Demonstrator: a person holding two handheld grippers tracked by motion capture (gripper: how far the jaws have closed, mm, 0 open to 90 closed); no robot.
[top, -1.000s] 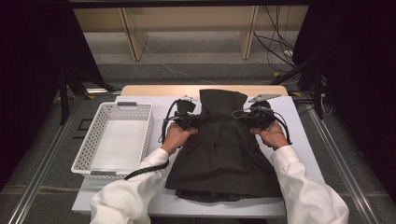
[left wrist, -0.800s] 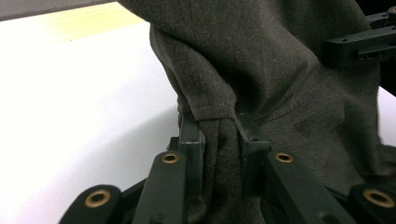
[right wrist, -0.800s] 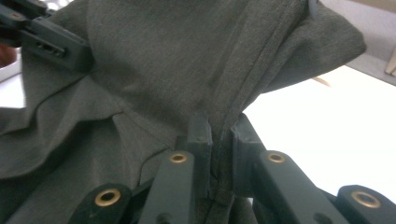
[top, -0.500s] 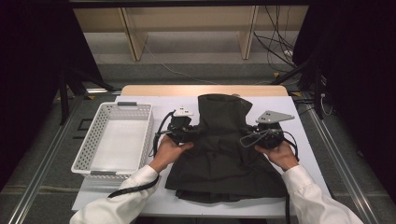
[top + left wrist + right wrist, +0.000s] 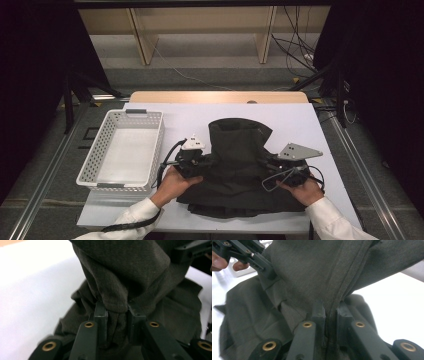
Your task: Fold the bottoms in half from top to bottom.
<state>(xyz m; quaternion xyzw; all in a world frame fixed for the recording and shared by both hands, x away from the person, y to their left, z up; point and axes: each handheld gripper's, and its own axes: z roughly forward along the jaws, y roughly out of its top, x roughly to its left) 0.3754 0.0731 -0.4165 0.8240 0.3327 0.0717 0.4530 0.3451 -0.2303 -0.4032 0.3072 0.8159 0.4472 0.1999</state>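
Note:
A dark grey-black garment (image 5: 235,145) lies on the white table (image 5: 300,120), its far part lifted into a raised fold. My left gripper (image 5: 207,161) grips the fold's left side. In the left gripper view a bunch of cloth (image 5: 117,272) fills the gap of the left gripper (image 5: 116,312); its jaws have just been opening slightly, with the cloth still pinched. My right gripper (image 5: 267,167) grips the fold's right side. In the right gripper view a seam of the garment (image 5: 342,277) runs down between the jaws of the right gripper (image 5: 330,311), shut on it.
A white perforated basket (image 5: 100,150) stands on the table's left, with nothing in it. Bare table surrounds the garment at the back and right. Wooden shelving (image 5: 200,30) and cables (image 5: 295,50) lie beyond the far edge. The left gripper (image 5: 249,257) and its hand appear top left in the right gripper view.
Both hands have drawn back toward the near edge, carrying the garment's far part with them. The fold now stands nearer the middle of the table.

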